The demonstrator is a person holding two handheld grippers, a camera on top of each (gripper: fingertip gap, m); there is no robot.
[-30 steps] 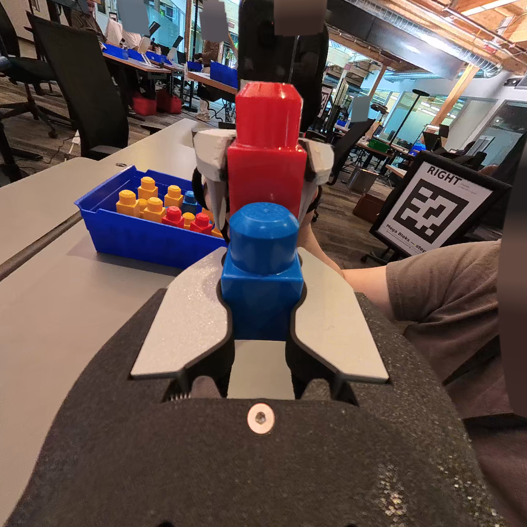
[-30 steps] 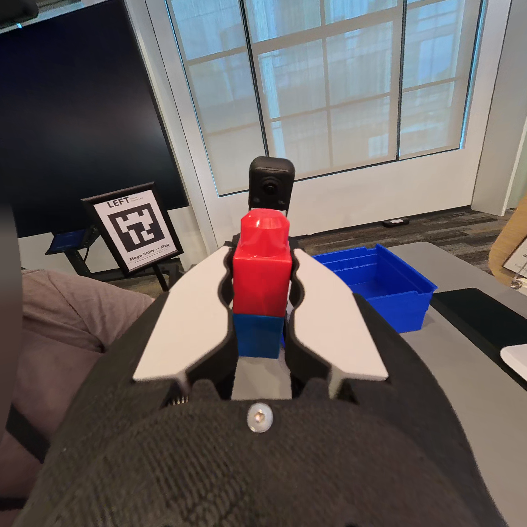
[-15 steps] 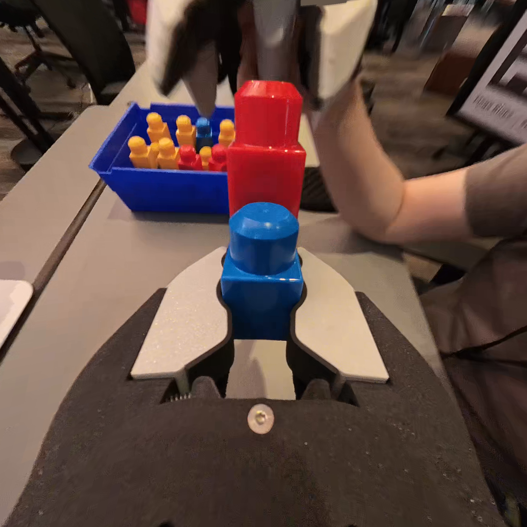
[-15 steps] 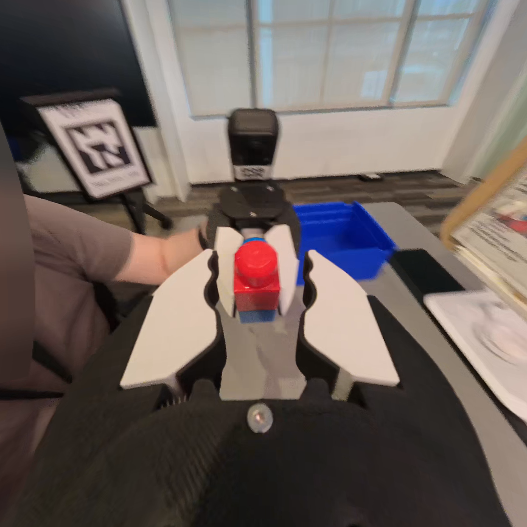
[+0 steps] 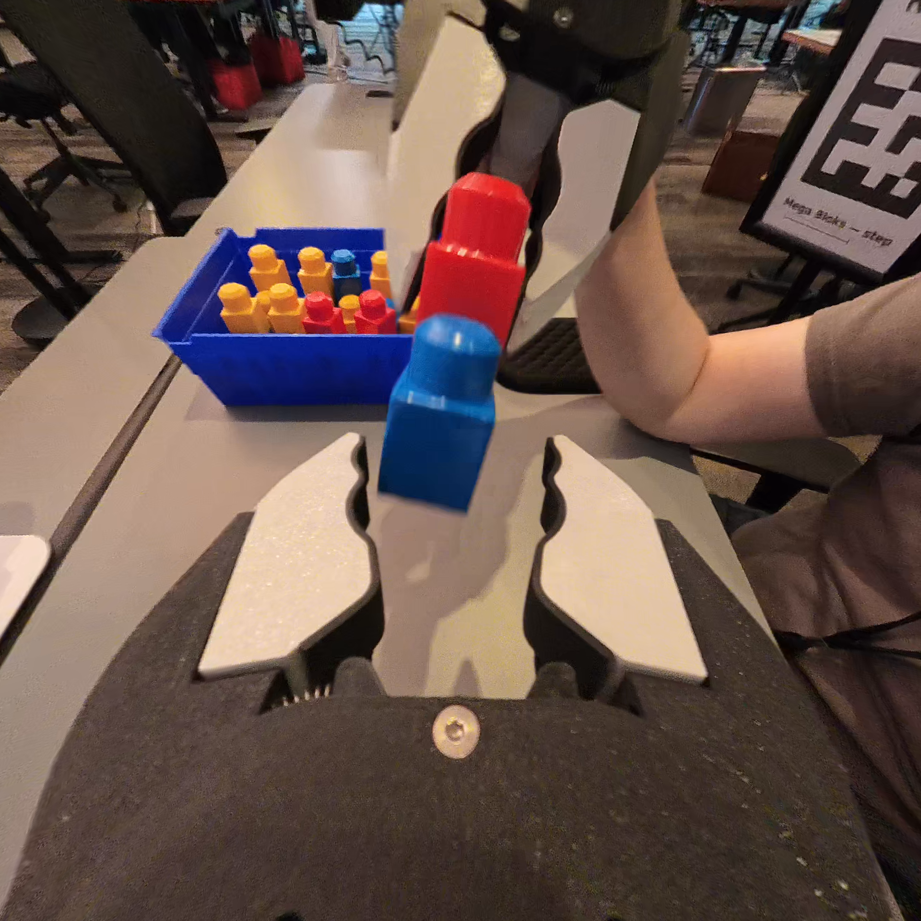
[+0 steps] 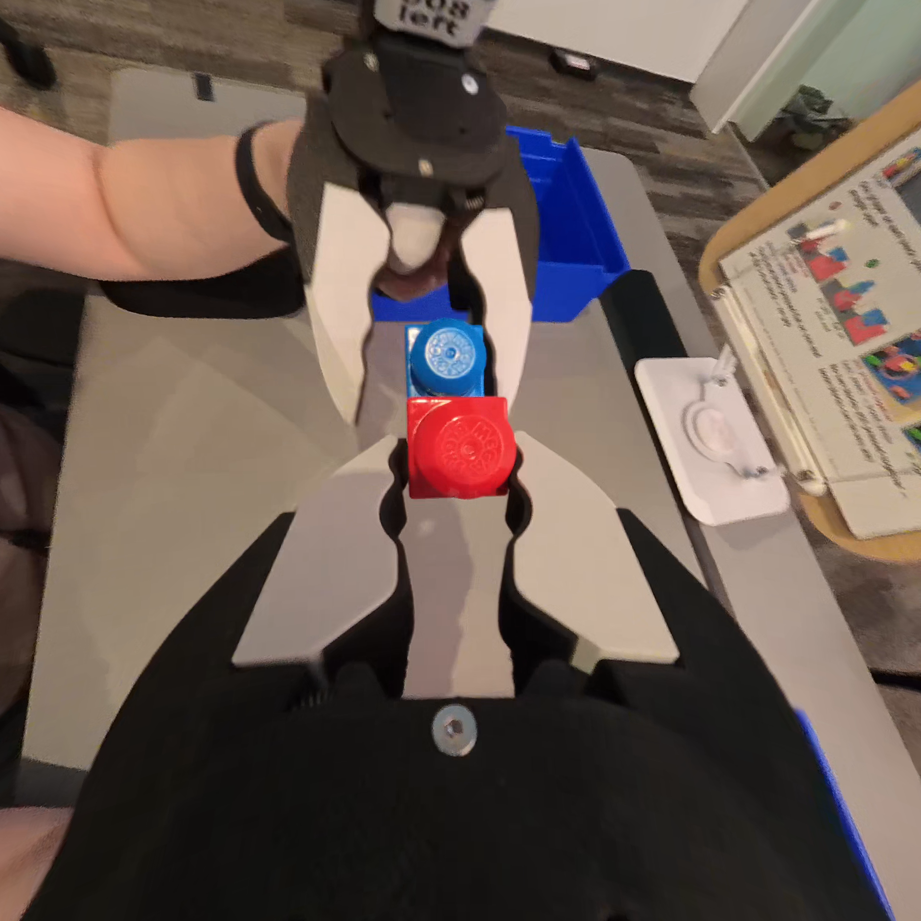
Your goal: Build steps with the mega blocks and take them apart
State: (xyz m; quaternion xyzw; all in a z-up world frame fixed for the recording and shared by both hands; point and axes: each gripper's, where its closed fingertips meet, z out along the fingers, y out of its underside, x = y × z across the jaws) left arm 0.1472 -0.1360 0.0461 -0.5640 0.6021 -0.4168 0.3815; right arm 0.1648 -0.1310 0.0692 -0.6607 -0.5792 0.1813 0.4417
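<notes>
While the grey bench (image 5: 149,488) lies bare in front of the left gripper (image 5: 453,478), its near edge runs close along the person's forearm (image 5: 663,369) on one side, and a blue bin (image 5: 294,364) of yellow, red and blue blocks stands just beyond the stack. Seen from the right wrist, the bench is walled in by a second blue bin (image 6: 573,239) behind the left gripper, a white tray (image 6: 707,443) to one side and a round wooden board with a printed sheet (image 6: 847,319) past that. Against 0.5 s ago, the left fingers (image 5: 299,548) have sprung wide apart and let go of the blue block (image 5: 438,423), which they had clamped; now it hangs clear between the tips, touching neither. The right gripper (image 6: 456,463), open and well back then, has come down over the stack, its fingers (image 6: 563,538) now flanking the red block (image 6: 458,448) closely, though whether they press on it I cannot tell. The stack is 2 single-stud pieces, the red one standing higher than the blue one like 2 steps, the whole slightly tilted and blurred in the left wrist view.
</notes>
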